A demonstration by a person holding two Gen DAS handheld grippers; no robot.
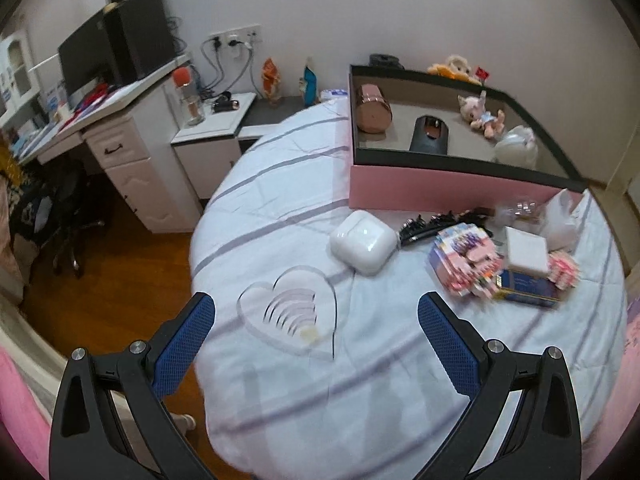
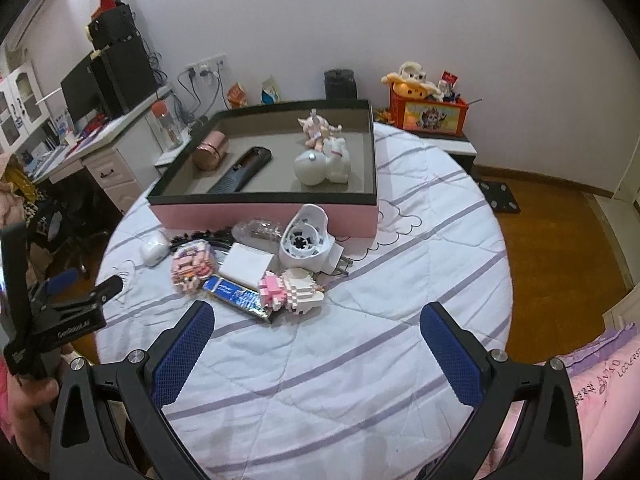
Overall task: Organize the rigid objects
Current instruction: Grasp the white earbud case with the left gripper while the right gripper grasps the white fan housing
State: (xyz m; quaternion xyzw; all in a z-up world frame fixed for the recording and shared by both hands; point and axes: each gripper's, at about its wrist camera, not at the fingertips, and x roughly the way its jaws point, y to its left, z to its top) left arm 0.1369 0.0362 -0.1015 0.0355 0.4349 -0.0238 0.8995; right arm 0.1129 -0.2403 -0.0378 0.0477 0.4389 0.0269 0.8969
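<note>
A pink box with a black rim (image 1: 452, 186) (image 2: 264, 210) stands on the striped bed and holds a rose-gold cylinder (image 2: 211, 153), a dark device (image 2: 242, 174), small dolls (image 2: 318, 130) and a white round toy (image 2: 311, 168). In front of it lie a white earbud case (image 1: 363, 242) (image 2: 154, 251), a black hair clip (image 1: 424, 226), a pink block figure (image 2: 191, 266), a white pad (image 2: 246, 266), a blue box (image 2: 238, 296), a pink-white block figure (image 2: 290, 290) and a white fan-like device (image 2: 306, 242). My left gripper (image 1: 316, 320) is open over a clear heart-shaped piece (image 1: 292, 310). My right gripper (image 2: 316, 330) is open and empty, just short of the pile.
A white desk with monitor and speakers (image 1: 100, 52) stands left of the bed. A bedside stand (image 1: 216, 120) holds a bottle. An orange toy box (image 2: 428, 114) sits at the far right by the wall. A wooden floor (image 2: 560, 248) surrounds the bed.
</note>
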